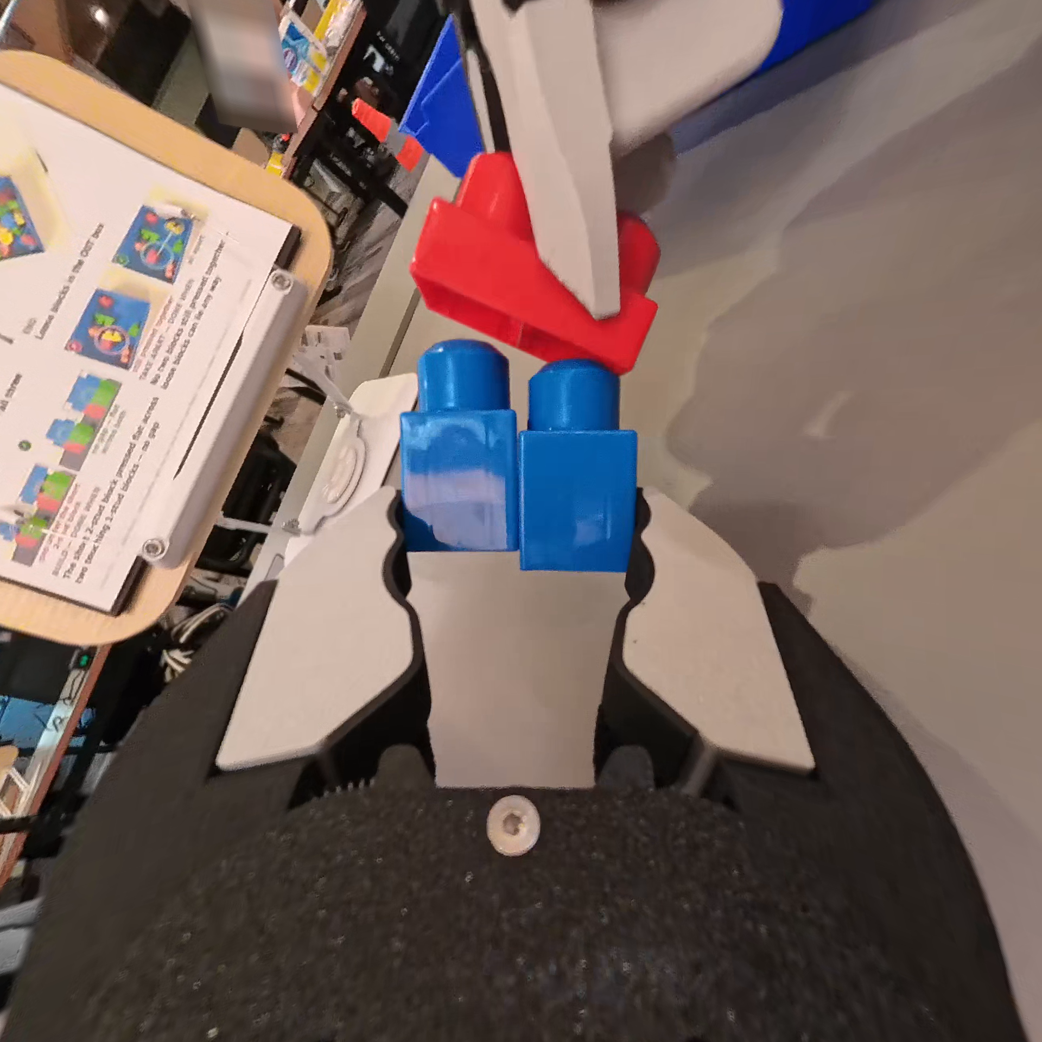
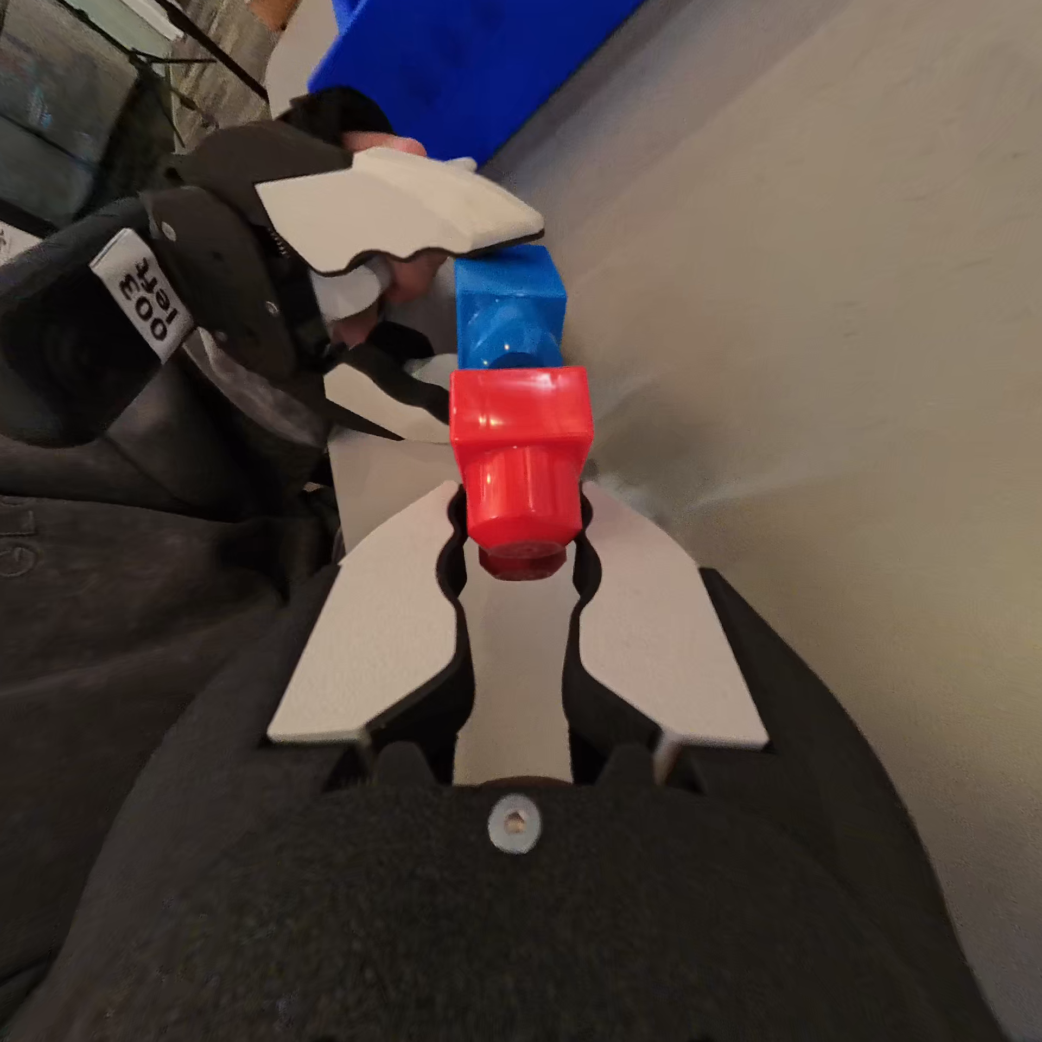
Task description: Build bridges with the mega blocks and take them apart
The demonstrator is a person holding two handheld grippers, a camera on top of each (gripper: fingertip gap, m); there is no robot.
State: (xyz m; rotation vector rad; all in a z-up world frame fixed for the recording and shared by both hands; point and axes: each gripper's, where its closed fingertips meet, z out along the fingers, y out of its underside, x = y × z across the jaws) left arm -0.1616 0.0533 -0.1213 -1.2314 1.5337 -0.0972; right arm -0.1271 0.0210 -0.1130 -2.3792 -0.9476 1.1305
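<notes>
At the far left of the left wrist view, a printed instruction sheet with small colour pictures of blocks and lines of black text lies on a light wooden board, held under a grey clip bar; the writing is blurred by motion. To its right, the left tool is clamped on two blue blocks standing side by side, studs pointing away from the camera, one white finger pressing each outer side. Just above them the red block is tilted, its open underside facing the blue studs and its lower edge touching the right-hand stud. A white finger of the right tool crosses in front of it. A blue bin sits behind on the pale tabletop. In the right wrist view, a white tag with black characters is stuck on the left tool's dark body at the left. Farther right, the right tool is closed on the red block's stud, with a blue block beyond it.
</notes>
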